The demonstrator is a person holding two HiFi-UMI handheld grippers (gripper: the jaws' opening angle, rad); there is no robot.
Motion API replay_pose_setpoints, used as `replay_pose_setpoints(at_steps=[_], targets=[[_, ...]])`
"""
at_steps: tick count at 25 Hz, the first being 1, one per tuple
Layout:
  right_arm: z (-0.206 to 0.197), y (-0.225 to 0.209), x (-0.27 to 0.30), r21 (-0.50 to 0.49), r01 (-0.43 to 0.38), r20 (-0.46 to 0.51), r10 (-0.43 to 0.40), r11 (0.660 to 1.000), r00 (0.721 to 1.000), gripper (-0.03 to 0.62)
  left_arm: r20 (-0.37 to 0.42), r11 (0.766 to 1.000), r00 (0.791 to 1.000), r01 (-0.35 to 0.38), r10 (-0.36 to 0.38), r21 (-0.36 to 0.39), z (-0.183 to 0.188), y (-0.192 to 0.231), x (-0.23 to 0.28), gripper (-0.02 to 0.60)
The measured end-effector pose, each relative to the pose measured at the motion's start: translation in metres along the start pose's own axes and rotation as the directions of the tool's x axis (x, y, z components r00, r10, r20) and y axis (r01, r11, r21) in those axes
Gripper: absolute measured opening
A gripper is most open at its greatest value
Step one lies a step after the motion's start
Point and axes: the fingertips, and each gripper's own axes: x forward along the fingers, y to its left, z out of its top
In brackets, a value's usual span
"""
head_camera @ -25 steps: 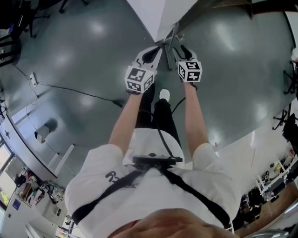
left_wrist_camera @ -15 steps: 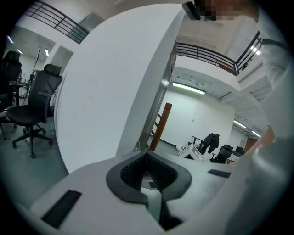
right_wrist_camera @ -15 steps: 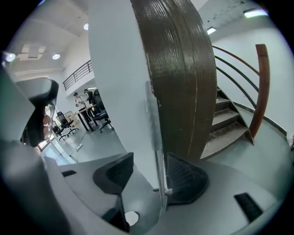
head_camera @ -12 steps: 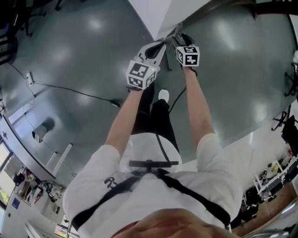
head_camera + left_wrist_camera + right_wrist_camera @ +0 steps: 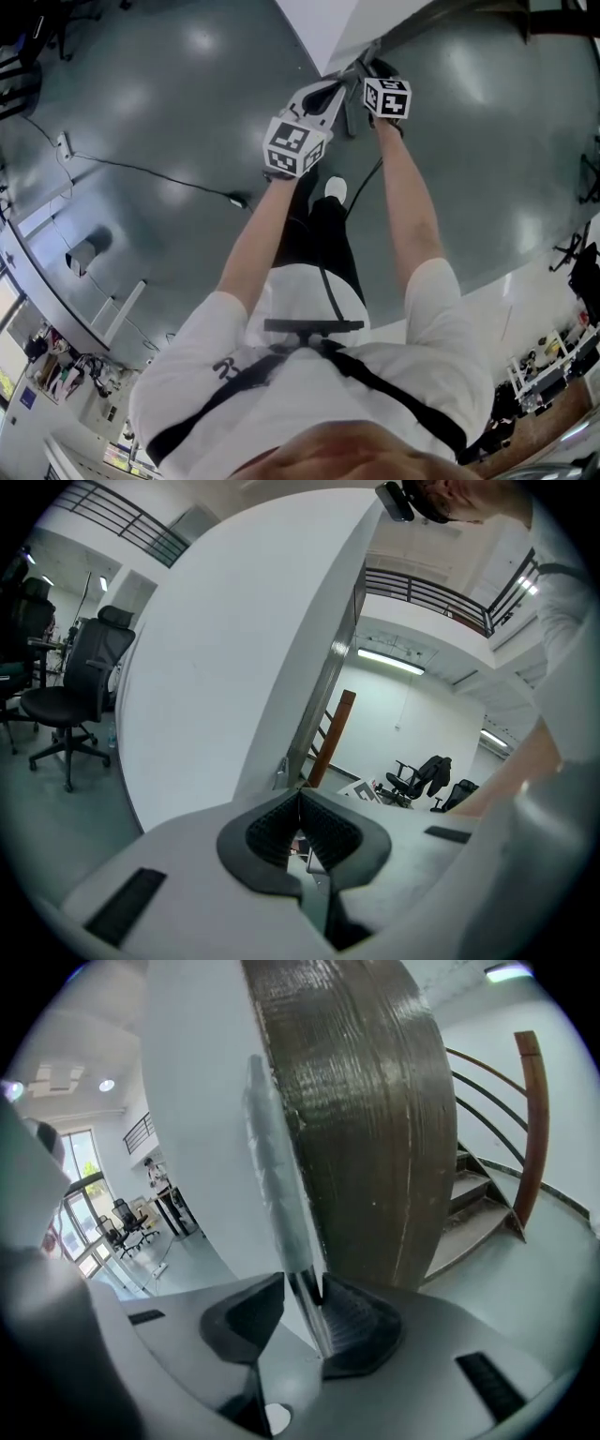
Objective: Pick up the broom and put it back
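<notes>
The broom shows as a thin silvery handle (image 5: 281, 1213). In the right gripper view it rises steeply from between the jaws, in front of a white wall edge. My right gripper (image 5: 305, 1309) has just been closing, and its dark pads (image 5: 361, 1321) now press the handle from both sides. In the head view this gripper (image 5: 373, 73) is stretched out to the wall corner. My left gripper (image 5: 317, 101) sits just left of it and a little nearer. In the left gripper view its jaws (image 5: 300, 803) meet at the tips with nothing between them. The broom head is hidden.
A white wall (image 5: 314, 23) meets a dark curved stair side (image 5: 375, 1101). Steps with a wooden rail (image 5: 530, 1119) lie to the right. A cable (image 5: 159, 173) crosses the grey floor, and an office chair (image 5: 66, 696) stands at the left. The person's shoe (image 5: 334, 190) is below the grippers.
Both grippers have moved farther out toward the wall corner, the right arm stretching more. The right gripper now sits ahead of the left instead of beside it.
</notes>
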Motion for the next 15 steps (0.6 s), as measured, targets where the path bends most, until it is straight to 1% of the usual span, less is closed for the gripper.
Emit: replay_pose_setpoints(at_steps=[1, 5, 9, 11, 15], targets=[[-0.001, 0.002, -0.004, 0.01, -0.009, 0.008, 0.009, 1.0, 1.0, 0.12, 0.0, 1.0, 1.0, -0.002, 0.002, -0.005, 0.0, -0.002, -0.003, 0.012], [-0.009, 0.011, -0.02, -0.012, -0.027, 0.002, 0.027, 1.0, 1.0, 0.114, 0.01, 1.0, 1.0, -0.011, 0.011, -0.014, 0.005, -0.007, -0.012, 0.012], [-0.022, 0.027, -0.042, -0.094, -0.062, -0.021, 0.06, 0.994, 0.998, 0.103, 0.034, 0.998, 0.999, -0.028, 0.029, -0.049, 0.012, -0.01, -0.016, 0.012], [-0.03, 0.035, -0.057, -0.119, -0.069, -0.024, 0.067, 0.991, 0.997, 0.099, 0.037, 0.998, 0.999, -0.029, 0.032, -0.06, 0.012, -0.015, -0.019, 0.012], [-0.04, 0.05, -0.093, -0.093, -0.047, 0.002, 0.048, 0.995, 0.999, 0.095, 0.039, 0.998, 0.999, -0.032, 0.034, -0.059, 0.015, -0.029, -0.038, 0.012]])
